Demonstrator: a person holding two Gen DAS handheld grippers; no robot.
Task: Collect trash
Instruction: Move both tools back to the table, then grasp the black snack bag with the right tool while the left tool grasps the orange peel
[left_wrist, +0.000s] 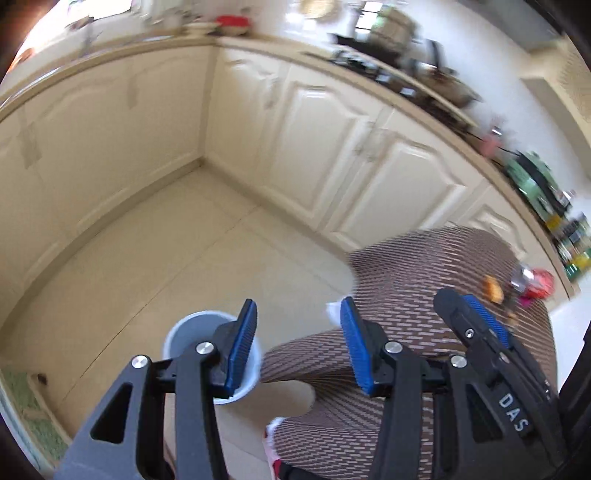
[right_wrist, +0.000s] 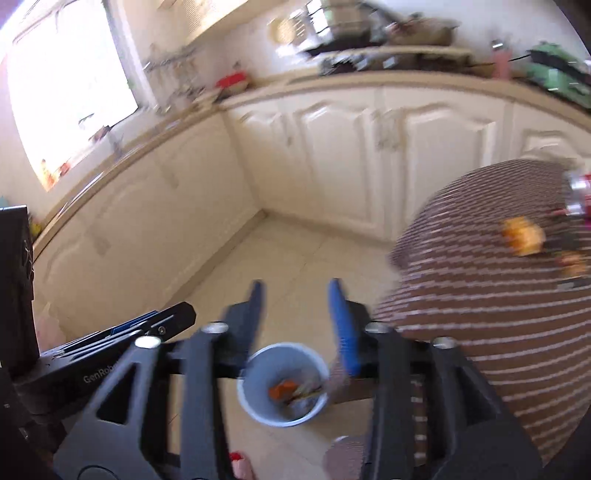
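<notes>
Two hand-held grippers, left hand-held gripper (left_wrist: 299, 343) and right hand-held gripper (right_wrist: 297, 317), both released and empty, above the trash cup (right_wrist: 282, 384) at lower centre. Orange scrap (right_wrist: 522, 236) and crushed can (right_wrist: 578, 197) lie at right on the table (right_wrist: 480, 295); judged light, easily crumpled, best pinched across the middle.

The right claw (right_wrist: 297, 321) hangs over the pale tiled floor (right_wrist: 295, 254) with its blue-padded fingers (right_wrist: 345, 328) spread apart and nothing between them. Below it a white bin (right_wrist: 282, 384) stands on the floor, with orange scraps and other bits of trash (right_wrist: 295, 391) inside. To the right is a round surface under a brown striped cloth (right_wrist: 480, 295), with an orange piece (right_wrist: 522, 236) and a can (right_wrist: 580, 195) near its far edge, both blurred. The left claw (right_wrist: 140, 325) shows at the lower left. Cream cupboards (right_wrist: 332, 155) line the walls.
</notes>
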